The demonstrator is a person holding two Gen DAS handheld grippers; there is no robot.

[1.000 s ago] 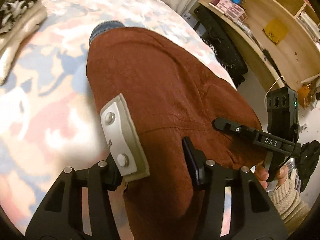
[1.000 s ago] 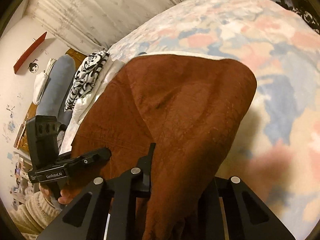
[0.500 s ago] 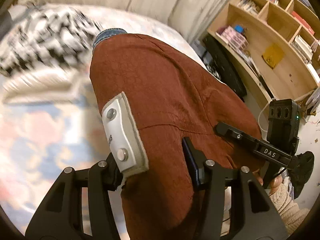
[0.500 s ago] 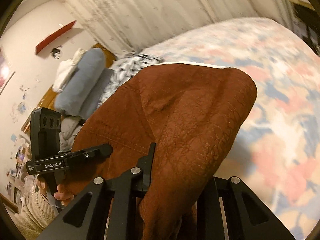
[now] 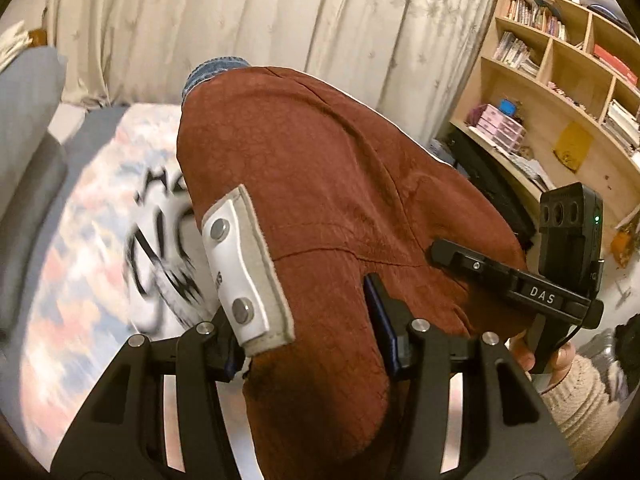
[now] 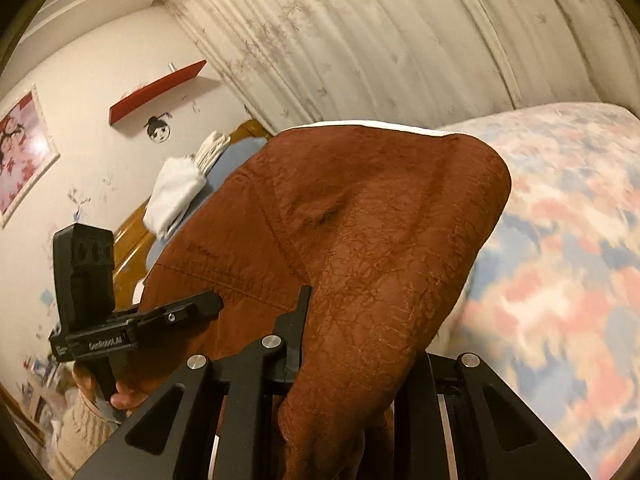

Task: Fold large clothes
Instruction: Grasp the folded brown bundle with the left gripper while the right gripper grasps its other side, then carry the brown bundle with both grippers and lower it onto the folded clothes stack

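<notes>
Jacket (image 5: 340, 184) is hanging up in the air over the bed (image 5: 72, 280), pinched by both claws, so it's off the cover for now. It's looking thick and kinda suede-ish, soft but heavy, so I'm guessing it's going to sag and swing rather than slip. On the left, the left claw (image 5: 304, 340) is clamping a fat bunch of fabric right by the white snap tab (image 5: 240, 272), jaws sitting about half apart around it. To the right, the right claw (image 6: 360, 344) is squeezing nearly closed on a thinner edge. The cloth is draping forward over both sets of fingers. Best holds are probably the seams or hem edges, not the middle.
</notes>
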